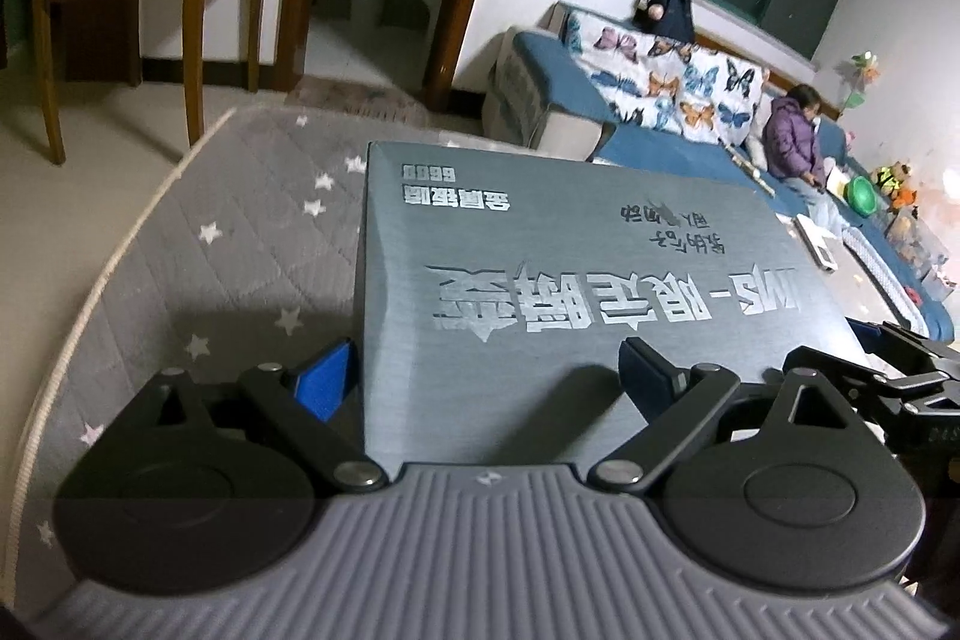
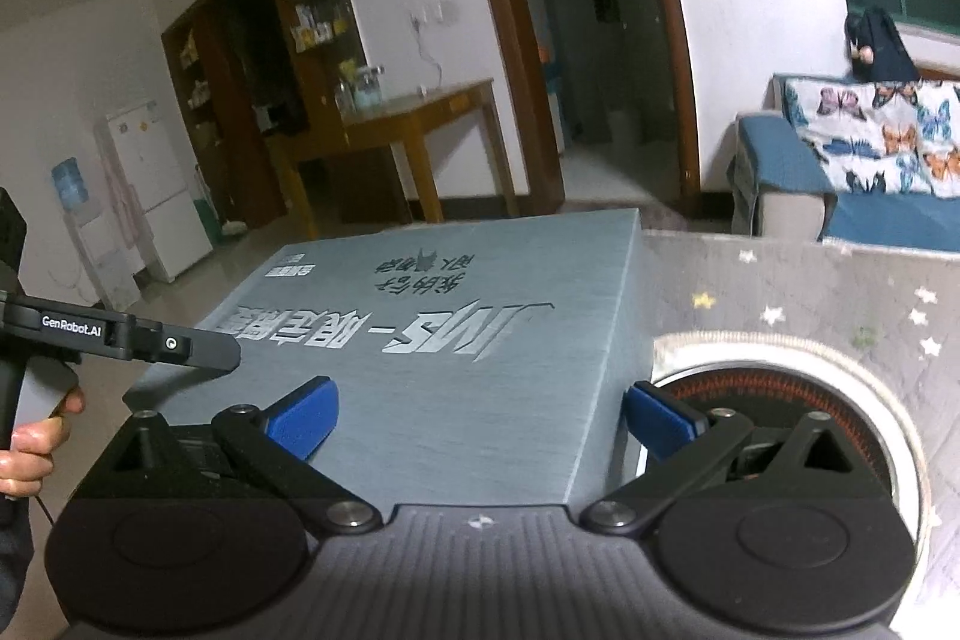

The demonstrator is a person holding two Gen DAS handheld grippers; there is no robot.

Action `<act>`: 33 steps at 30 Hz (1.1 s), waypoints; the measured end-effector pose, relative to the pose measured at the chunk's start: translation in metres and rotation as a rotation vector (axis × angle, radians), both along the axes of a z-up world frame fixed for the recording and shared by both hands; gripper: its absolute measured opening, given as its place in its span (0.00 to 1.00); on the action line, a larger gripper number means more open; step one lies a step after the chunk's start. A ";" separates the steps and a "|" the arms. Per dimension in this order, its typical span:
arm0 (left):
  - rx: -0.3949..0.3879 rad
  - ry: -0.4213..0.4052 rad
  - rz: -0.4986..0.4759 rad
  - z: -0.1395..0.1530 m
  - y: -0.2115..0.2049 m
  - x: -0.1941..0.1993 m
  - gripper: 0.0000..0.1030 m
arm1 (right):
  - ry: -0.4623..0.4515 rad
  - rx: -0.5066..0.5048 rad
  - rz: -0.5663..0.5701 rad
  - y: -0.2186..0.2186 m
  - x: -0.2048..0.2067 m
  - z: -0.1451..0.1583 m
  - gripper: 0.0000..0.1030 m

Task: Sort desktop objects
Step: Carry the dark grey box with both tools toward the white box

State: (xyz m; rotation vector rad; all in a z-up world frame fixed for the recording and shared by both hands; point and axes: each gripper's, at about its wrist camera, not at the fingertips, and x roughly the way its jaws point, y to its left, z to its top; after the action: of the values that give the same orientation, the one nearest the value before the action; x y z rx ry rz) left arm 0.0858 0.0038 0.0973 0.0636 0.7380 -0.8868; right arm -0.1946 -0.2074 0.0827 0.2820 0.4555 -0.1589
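The counter (image 1: pixel 180 244), under a grey star-print cover, carries a large grey-blue box (image 1: pixel 540 280) beside a round heater (image 2: pixel 780 376). Both tongs straddle the box's near corners: left tongs (image 1: pixel 489 376) seem clamped on it, right tongs (image 2: pixel 480 415) likewise, though contact is unclear.

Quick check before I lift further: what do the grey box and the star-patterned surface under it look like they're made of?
The grey box looks like printed cardboard with a brushed-metal finish: fine streaks, silver lettering, crisp folded edges. It could be thin metal; the frames don't settle it. The star-patterned cover looks like quilted fabric: stitched diamond lines, soft matte surface, corded pale trim along its edge.
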 end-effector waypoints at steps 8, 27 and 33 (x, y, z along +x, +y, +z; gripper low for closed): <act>-0.023 -0.030 -0.017 0.015 0.025 -0.041 0.90 | -0.071 -0.010 -0.019 0.013 -0.027 0.016 1.00; 0.019 -0.080 -0.024 -0.012 0.094 -0.148 0.90 | -0.081 -0.042 -0.041 0.086 -0.115 -0.013 1.00; 0.050 -0.043 -0.041 -0.030 0.104 -0.159 0.90 | -0.039 -0.024 -0.053 0.099 -0.130 -0.030 1.00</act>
State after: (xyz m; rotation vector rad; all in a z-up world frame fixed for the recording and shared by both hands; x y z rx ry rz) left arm -0.0729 0.1077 0.0668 0.1426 0.7206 -0.9037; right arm -0.3248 -0.1088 0.0522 0.2734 0.4073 -0.2099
